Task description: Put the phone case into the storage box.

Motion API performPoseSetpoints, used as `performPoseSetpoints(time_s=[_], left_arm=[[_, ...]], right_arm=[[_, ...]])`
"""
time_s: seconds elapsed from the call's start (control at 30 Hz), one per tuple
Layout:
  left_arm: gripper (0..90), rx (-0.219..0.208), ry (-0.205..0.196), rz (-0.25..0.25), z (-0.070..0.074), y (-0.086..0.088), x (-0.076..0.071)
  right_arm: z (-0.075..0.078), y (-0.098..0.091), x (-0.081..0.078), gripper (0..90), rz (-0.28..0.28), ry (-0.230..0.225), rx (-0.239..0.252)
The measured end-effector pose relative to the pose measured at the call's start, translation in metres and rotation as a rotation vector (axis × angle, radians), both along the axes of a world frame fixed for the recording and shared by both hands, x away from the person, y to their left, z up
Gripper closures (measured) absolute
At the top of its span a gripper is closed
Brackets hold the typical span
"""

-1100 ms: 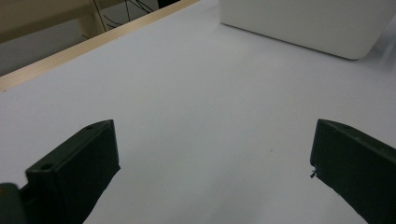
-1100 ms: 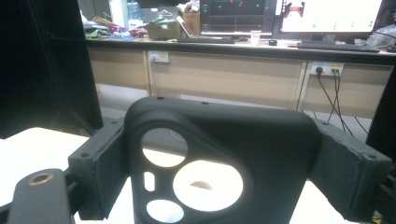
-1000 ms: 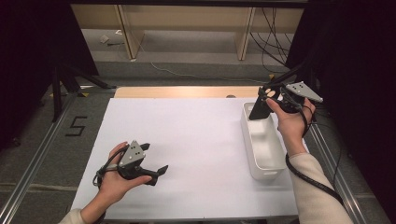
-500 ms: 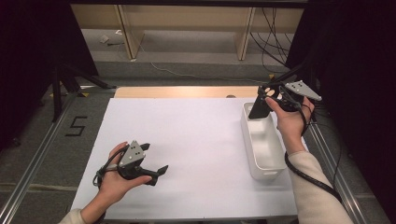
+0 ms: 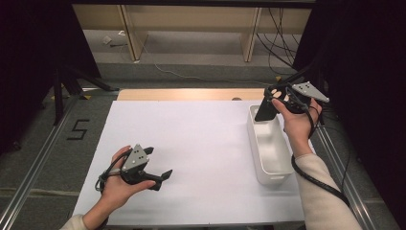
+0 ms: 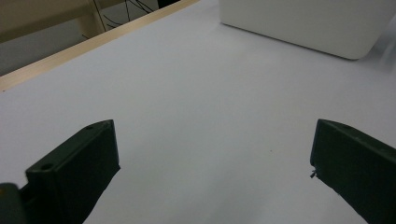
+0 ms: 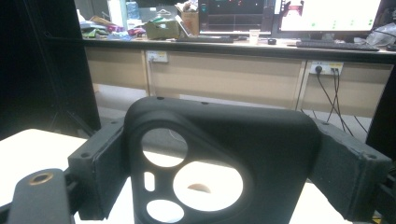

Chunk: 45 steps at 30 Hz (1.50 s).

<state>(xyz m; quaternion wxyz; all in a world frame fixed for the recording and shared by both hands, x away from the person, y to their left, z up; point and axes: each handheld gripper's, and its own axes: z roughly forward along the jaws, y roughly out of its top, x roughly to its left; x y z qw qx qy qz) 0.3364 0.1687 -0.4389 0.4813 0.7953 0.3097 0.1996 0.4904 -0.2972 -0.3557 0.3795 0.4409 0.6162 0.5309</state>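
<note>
High view: the right gripper [image 5: 265,111] is pinching a black phone case [image 5: 266,109] upright over the far end of the white bin [image 5: 271,178], at about 3 o'clock on the white table [image 5: 201,139]. The left gripper [image 5: 158,165] sits idle at 7 o'clock.

Left gripper view: jaws spread wide with nothing between, bin [image 6: 303,23] off at 1 o'clock.

Right gripper view: the case [image 7: 224,154] is clamped by its side edges. It's thin and flexy, so I'd guess it could bow, pop loose, and clip the rim.
</note>
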Motion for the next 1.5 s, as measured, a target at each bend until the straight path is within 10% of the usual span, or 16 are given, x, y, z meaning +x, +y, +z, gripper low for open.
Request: performPoseSetpoints(time_s=[1.5], left_arm=[[0.7, -0.003, 0.002, -0.002, 0.000, 0.000, 0.000]], right_arm=[[-0.004, 0.005, 0.012, 15.0, 0.001, 0.012, -0.017]])
